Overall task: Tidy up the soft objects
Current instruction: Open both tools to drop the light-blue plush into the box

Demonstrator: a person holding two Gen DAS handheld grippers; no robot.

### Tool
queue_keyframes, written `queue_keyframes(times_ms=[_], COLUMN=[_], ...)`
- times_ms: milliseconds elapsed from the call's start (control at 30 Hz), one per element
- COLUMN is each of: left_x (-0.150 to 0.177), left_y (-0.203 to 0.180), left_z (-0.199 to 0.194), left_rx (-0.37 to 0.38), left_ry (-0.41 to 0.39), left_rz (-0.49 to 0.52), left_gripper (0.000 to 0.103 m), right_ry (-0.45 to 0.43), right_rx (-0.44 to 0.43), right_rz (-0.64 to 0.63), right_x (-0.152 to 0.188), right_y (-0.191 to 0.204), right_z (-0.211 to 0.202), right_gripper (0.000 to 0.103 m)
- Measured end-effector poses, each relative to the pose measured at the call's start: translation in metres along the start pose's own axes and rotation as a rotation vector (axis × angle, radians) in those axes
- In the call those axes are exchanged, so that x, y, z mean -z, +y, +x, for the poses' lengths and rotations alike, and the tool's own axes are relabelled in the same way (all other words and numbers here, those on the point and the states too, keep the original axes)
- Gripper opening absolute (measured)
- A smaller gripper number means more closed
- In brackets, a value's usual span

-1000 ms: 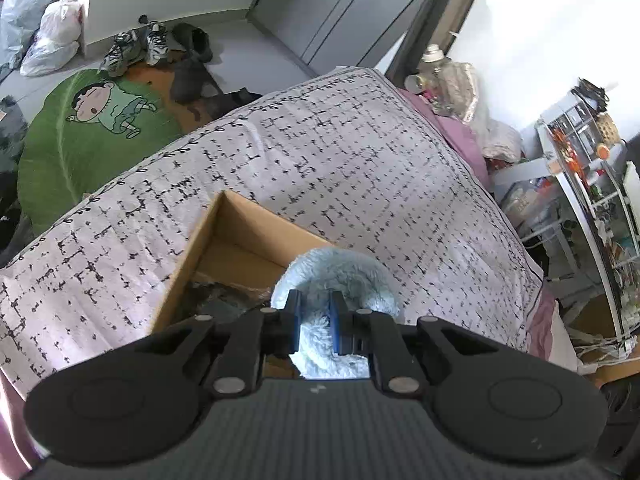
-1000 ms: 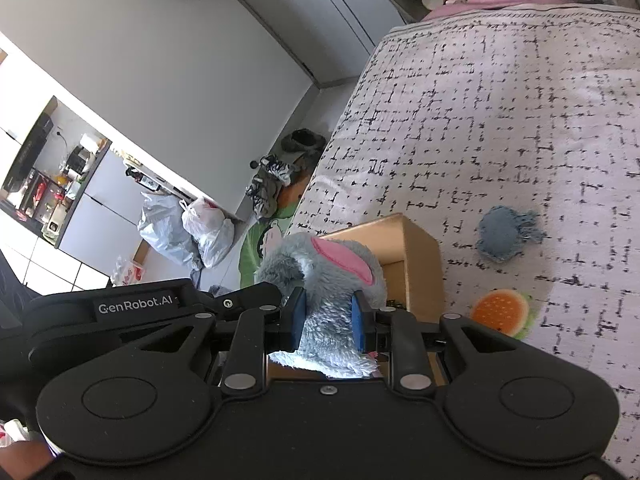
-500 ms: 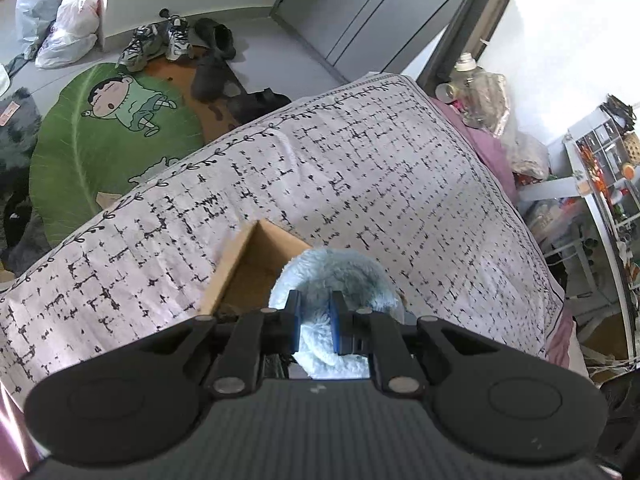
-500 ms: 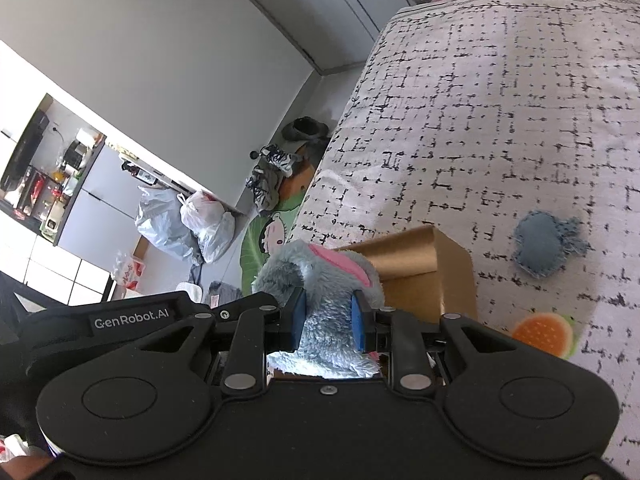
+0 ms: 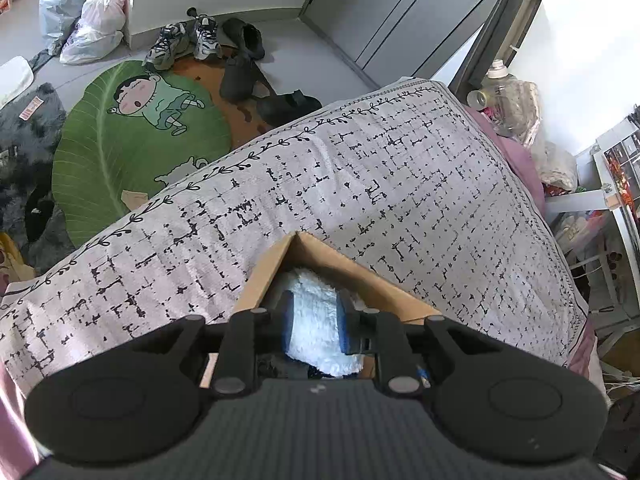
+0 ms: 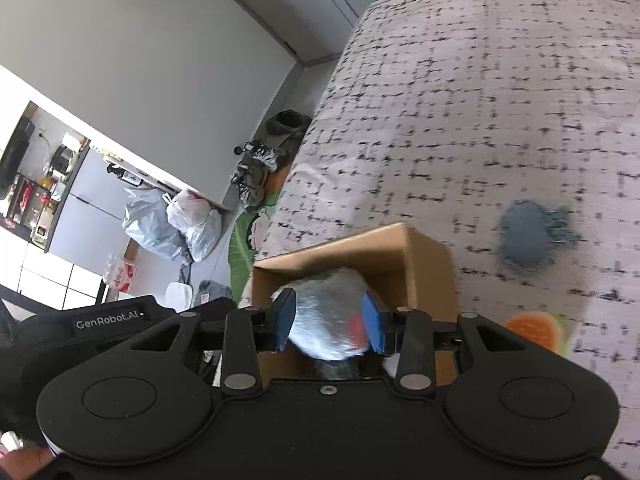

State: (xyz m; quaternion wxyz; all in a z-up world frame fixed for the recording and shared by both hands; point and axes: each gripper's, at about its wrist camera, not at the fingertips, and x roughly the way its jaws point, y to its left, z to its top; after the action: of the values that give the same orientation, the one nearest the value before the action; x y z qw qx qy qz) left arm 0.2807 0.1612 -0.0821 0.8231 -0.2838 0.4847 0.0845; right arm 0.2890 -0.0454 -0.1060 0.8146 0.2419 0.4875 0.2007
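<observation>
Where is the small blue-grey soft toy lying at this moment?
In the right wrist view, the blue-grey soft toy lies on the bed cover, right of the cardboard box.

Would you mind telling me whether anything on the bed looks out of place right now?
Two soft items lie loose on the bedspread outside the cardboard box: a blue-grey plush and an orange, burger-like one. The grey plush toy sits over the box between both grippers' fingers.
</observation>
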Motion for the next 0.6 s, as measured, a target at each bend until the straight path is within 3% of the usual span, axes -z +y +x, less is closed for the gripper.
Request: queue_keyframes(times_ms=[133,200,333,467,600], left_x=[0.007,0.012,0.022,0.032,0.041], left_y=[-0.009,-0.014,-0.024,-0.032,-0.04], left_z=[-0.003,-0.003,-0.006,-0.013,-0.019], left_rx=[-0.015,-0.028,-0.034,-0.022,-0.035], left_ry=[-0.011,-0.021,-0.02,-0.018,-0.038], left_rz=[0.036,0.051,0.07,0.092,0.101], left_gripper=[0.034,0.047,0.054,0.074,0.078], right_ry=[-0.026,-0.038,-0.051,-0.069,-0.069], right_rx=[0.023,0.037,0.054,0.065,0.065], right_rz=[-0.015,-0.015,-0.016,-0.039,-0.041], right_x=[0.001,0.002,0.004,0.009,0.015], right_y=[-0.015,-0.024,-0.037,-0.045,-0.053], right_z=[-0.024,-0.033,-0.048,-0.061,-0.069], right_gripper=[0.042,0.044,0.052,0.056,0.056])
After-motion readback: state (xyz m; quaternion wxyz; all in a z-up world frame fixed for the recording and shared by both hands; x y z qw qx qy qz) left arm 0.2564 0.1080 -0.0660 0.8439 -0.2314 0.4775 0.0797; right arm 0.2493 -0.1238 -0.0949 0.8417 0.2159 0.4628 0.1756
